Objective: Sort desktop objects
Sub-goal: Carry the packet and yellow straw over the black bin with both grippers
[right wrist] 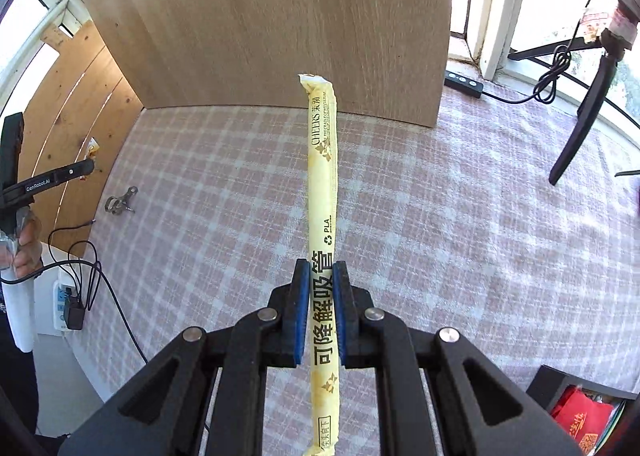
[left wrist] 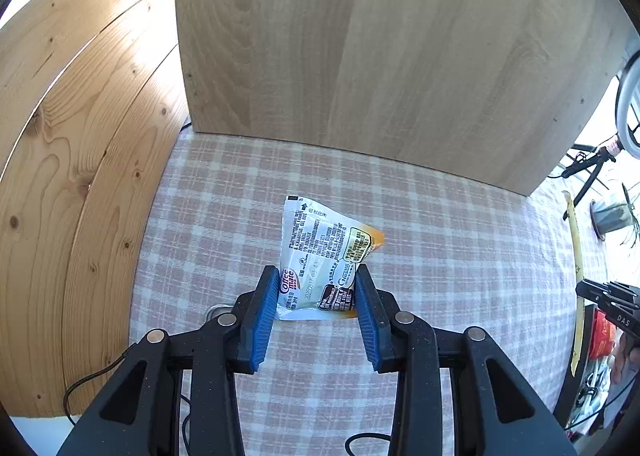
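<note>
Both pickups look done: the left gripper (left wrist: 316,288) jaws pinch a Coffee-mate sachet (left wrist: 320,252), the right gripper (right wrist: 322,296) jaws clamp a wrapped straw (right wrist: 323,176); neither is placed yet, and a metal clip (right wrist: 120,200) lies on the counter (right wrist: 440,216).

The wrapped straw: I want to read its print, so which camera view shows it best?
The right wrist view: the wrapped straw runs up the picture's middle, pinched by the right gripper, lettering legible. The left wrist view shows it only as a thin yellow strip at the right edge.
</note>
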### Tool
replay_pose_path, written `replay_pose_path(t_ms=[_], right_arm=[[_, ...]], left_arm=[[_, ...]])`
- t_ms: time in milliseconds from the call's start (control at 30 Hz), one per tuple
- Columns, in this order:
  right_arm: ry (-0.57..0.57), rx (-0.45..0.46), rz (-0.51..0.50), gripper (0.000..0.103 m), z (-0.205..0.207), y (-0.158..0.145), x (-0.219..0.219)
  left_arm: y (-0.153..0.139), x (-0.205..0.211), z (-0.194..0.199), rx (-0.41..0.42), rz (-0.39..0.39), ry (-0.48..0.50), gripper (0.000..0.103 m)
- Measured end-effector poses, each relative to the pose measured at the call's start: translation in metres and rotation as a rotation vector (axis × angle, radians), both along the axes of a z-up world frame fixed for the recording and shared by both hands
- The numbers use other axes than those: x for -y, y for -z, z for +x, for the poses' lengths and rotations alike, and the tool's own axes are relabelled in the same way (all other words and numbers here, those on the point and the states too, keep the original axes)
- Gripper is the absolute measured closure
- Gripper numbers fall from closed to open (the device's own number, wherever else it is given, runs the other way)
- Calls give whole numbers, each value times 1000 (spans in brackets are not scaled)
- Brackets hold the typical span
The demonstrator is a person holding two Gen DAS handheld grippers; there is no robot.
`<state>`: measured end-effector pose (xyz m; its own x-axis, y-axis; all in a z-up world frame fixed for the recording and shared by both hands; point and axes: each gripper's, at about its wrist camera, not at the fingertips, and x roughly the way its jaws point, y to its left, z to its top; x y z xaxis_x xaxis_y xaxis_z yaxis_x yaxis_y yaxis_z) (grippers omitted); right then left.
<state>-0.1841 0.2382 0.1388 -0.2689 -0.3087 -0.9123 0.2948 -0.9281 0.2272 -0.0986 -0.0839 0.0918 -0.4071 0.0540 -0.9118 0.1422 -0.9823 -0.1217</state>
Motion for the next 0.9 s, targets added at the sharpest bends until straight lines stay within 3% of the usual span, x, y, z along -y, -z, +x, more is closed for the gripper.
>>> replay_pose_path(t_ms=[100,167,367,667,900], right_arm=[[42,-26,-16,92,11,-20,-27],[77,-39,-26,92,63,-17,-26],[179,-48,-30,92,122,-36,-85],[369,-40,6,92,201,-42,-195],[512,-34,33,92,259,-47,-270]], left_arm=[[-19,-37,7,-29,5,79,68],[-35,-66,22,-44,4,134,68],[-59,-156,46,-63,19,308,68],[-74,-306,96,-51,82,574,68],[-66,-408,138,-13,127,758,68]])
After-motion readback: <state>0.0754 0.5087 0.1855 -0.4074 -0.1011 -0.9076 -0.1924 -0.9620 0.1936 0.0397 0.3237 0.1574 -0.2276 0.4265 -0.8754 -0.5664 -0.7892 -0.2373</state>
